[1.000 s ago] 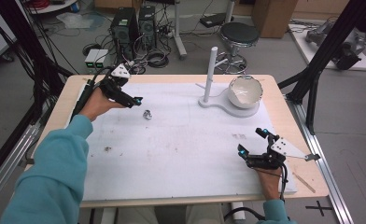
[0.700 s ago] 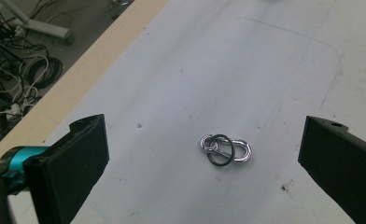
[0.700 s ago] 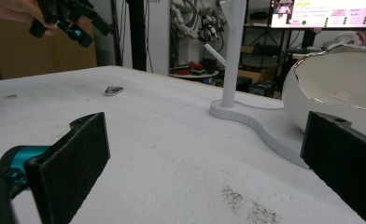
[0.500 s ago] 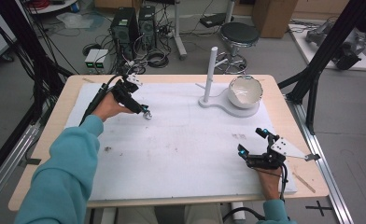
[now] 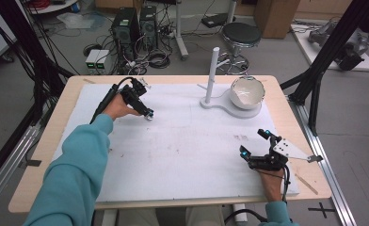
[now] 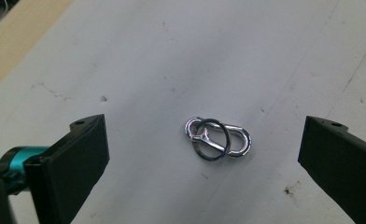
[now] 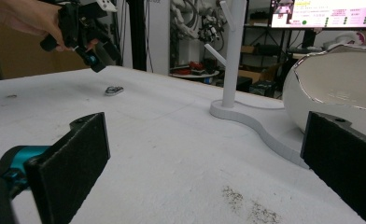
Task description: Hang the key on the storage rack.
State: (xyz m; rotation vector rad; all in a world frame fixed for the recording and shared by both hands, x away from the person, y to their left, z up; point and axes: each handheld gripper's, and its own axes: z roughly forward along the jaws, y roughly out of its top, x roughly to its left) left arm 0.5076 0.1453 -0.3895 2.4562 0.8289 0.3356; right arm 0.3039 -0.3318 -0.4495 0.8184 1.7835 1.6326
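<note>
Left gripper (image 5: 147,113) has been brought down from the upper left onto the clip (image 6: 217,137), jaws spread either side of it on the worktop (image 5: 182,150), so a pinch is likely next; right gripper (image 5: 254,147) is kept spread, idle, lower right.

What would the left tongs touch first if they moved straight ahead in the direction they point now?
Most likely the small metal clip with its dark ring, which lies flat on the white mat, centred between the open jaws of the left tongs. Nothing else lies between them.
</note>
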